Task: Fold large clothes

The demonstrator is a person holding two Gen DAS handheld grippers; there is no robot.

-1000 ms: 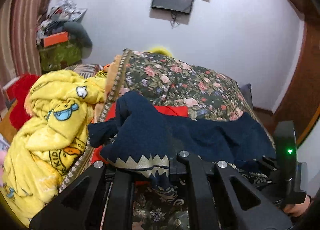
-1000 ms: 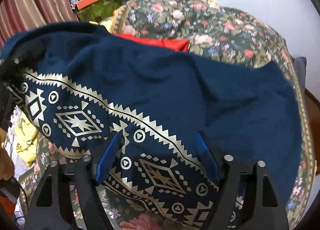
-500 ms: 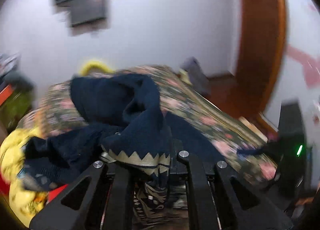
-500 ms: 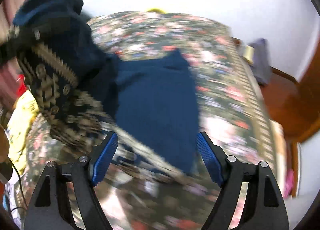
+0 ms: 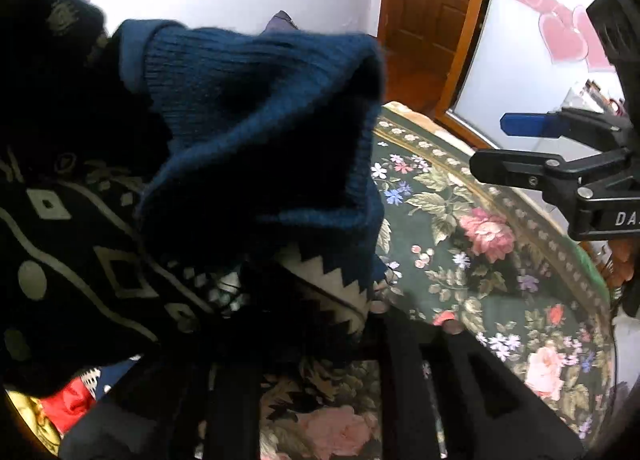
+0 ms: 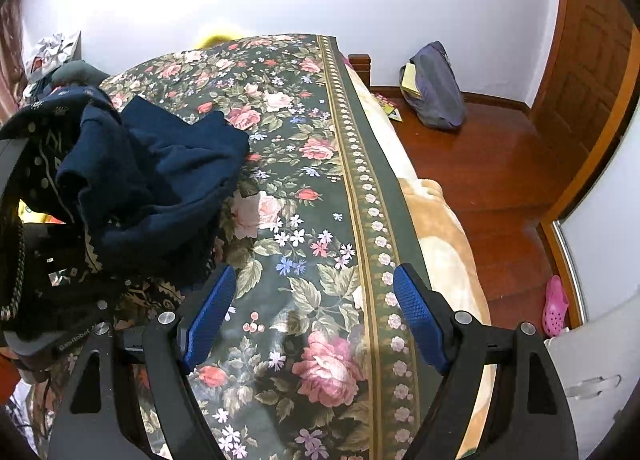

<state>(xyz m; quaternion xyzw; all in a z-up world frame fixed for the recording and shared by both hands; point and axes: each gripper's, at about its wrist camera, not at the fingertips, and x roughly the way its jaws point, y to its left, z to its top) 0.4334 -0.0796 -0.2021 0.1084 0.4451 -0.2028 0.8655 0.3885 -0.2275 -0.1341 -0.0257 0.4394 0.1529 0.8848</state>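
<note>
Your left gripper (image 5: 320,324) at the bottom centre of its view is clenched on the sweater (image 5: 224,164), pinching the patterned hem; the knit bunches up over it and fills the left half of the frame. Your right gripper (image 6: 310,316) hangs released and empty over the bedspread (image 6: 320,188), low in its view, with the sweater heaped at the left. To do this well, I'd bring the right gripper left to a matching hem corner, then pull both apart so the cloth spreads flat on the bedspread before any fold.
</note>
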